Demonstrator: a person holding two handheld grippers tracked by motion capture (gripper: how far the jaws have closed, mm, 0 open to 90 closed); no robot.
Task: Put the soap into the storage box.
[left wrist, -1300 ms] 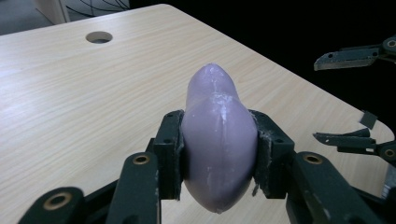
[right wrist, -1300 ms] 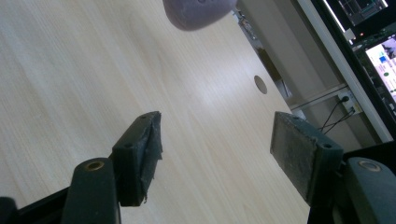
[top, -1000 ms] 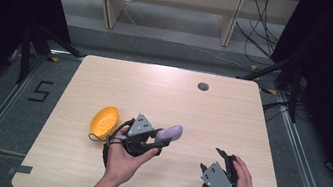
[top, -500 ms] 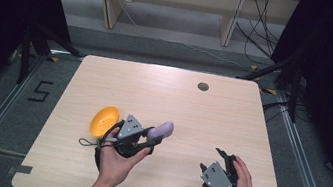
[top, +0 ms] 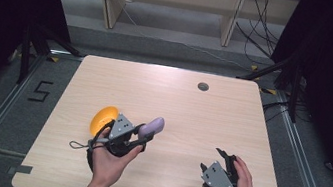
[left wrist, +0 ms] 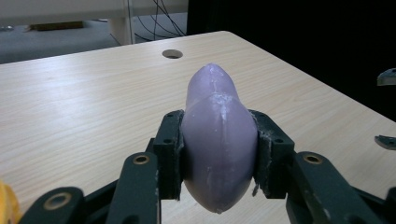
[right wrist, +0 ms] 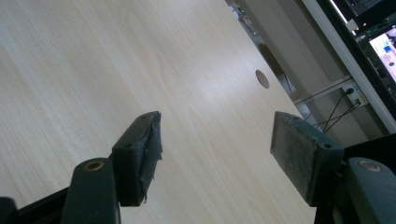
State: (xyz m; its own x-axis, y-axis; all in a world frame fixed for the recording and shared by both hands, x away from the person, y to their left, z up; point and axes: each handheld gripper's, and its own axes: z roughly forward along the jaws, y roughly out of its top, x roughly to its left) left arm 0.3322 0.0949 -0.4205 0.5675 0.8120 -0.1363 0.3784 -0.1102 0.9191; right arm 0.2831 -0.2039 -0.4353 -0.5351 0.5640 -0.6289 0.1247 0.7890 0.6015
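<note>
Left gripper (top: 140,135) clamped on a purple eggplant (left wrist: 218,140), pads pressed against both of its flanks; eggplant held off the worktop (top: 177,105), tip pointing toward the far right corner; lift looks done, set-down still to come. Orange fruit (top: 103,118), perhaps a mango, lies on the worktop just beside the left hand (top: 108,160), untouched. Right gripper (right wrist: 217,154) hangs with jaws spread wide, nothing between them, near the front right edge, well apart from the eggplant. 1 round hole (top: 203,86) near the far edge. Judgement: roughly midway; 1 item in hand, destination cannot be told.
</note>
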